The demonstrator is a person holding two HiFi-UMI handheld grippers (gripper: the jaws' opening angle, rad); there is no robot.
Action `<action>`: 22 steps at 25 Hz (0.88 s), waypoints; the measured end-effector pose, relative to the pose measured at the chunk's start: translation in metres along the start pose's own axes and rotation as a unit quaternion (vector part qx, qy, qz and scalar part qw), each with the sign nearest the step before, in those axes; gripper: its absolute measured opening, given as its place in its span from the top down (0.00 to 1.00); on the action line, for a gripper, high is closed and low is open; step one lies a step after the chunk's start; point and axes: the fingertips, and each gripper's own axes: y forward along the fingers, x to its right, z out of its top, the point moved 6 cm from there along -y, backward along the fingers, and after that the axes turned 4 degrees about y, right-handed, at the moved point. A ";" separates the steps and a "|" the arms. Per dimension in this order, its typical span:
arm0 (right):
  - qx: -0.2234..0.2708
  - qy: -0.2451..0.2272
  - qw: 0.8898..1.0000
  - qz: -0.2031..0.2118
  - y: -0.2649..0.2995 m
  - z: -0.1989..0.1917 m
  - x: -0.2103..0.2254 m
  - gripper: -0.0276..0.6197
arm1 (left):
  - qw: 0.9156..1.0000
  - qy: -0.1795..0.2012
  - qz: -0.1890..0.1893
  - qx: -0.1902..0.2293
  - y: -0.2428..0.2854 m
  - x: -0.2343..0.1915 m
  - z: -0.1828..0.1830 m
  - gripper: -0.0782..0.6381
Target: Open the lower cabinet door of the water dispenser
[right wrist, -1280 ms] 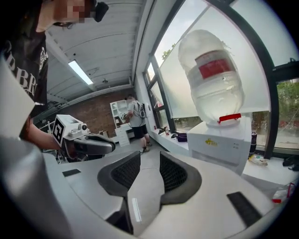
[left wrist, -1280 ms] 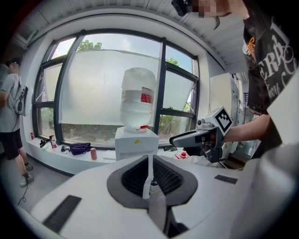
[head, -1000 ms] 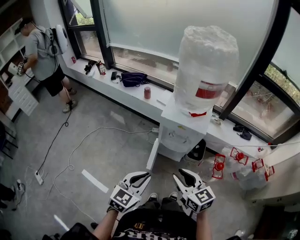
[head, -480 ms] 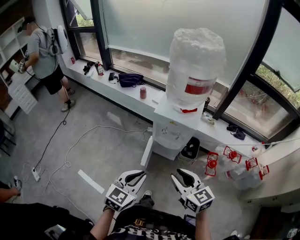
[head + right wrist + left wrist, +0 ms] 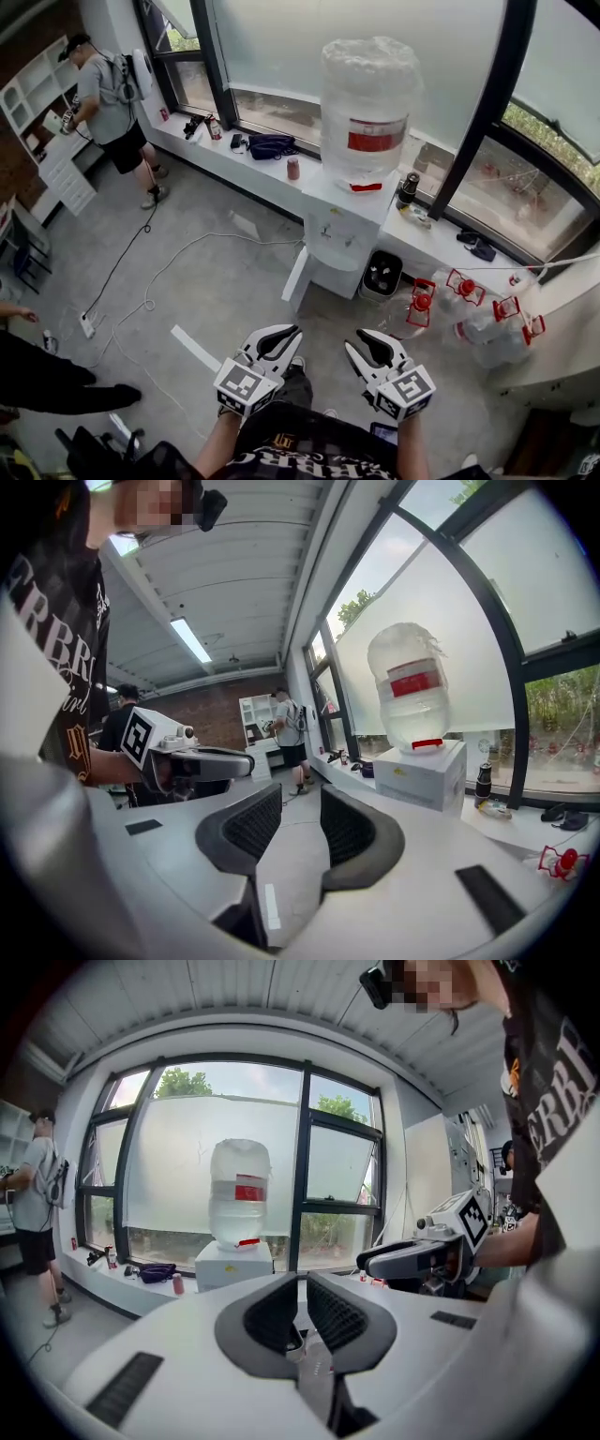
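Note:
The white water dispenser (image 5: 339,234) stands against the window sill with a big clear bottle (image 5: 368,108) on top. Its lower cabinet door (image 5: 298,279) hangs swung out to the left. Both grippers hover low in the head view, well short of the dispenser and touching nothing. My left gripper (image 5: 294,333) has its jaws only a narrow gap apart and empty. My right gripper (image 5: 353,339) is open wider, also empty. In the left gripper view the dispenser (image 5: 234,1265) shows straight ahead; in the right gripper view the dispenser (image 5: 422,772) is off to the right, its lower part hidden.
A black bin (image 5: 380,274) sits right of the dispenser, with red-capped empty bottles (image 5: 469,309) beyond it. A white cable (image 5: 169,272) and power strip (image 5: 87,324) lie on the grey floor. A person (image 5: 112,94) stands by shelves at the far left. Bags (image 5: 272,145) rest on the sill.
The dispenser now looks farther away and smaller than a second ago; both grippers have drawn back from it together. Their jaws look unchanged. The door stays swung out.

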 end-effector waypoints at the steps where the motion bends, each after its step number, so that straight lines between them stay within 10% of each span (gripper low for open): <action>1: 0.000 -0.001 1.000 0.007 -0.010 -0.006 -0.003 0.73 | 1.000 -0.004 0.001 0.002 -0.004 0.015 0.000 0.85; 22: -0.001 -0.038 0.998 0.053 -0.101 -0.038 -0.065 0.93 | 0.999 0.009 0.042 -0.004 -0.079 0.147 -0.002 0.85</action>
